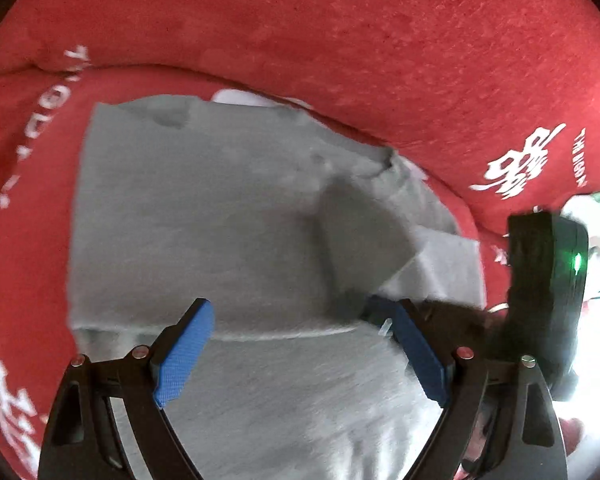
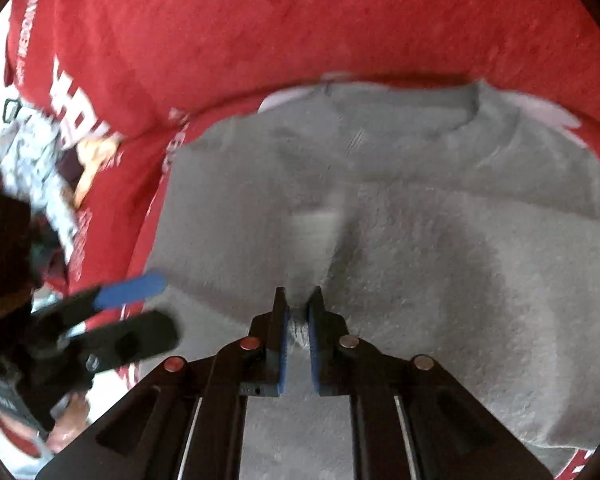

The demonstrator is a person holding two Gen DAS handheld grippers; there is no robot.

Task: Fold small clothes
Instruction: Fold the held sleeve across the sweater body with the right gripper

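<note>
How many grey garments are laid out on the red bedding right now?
1. A single grey top lies flat on the red bedding, its neckline at the far edge, a fold between the right gripper pads. Patterned clothing lies off to the side; anything beneath is hidden.

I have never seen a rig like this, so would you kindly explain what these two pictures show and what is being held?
A person holds a two-finger tool in each hand, and each carries a fisheye camera looking along its fingers. One picture is from the left tool, whose blue pads stand wide apart over a grey garment with nothing gripped. The other is from the right tool, whose pads pinch a small fold of that garment. The garment lies on a red blanket with white lettering.
</note>
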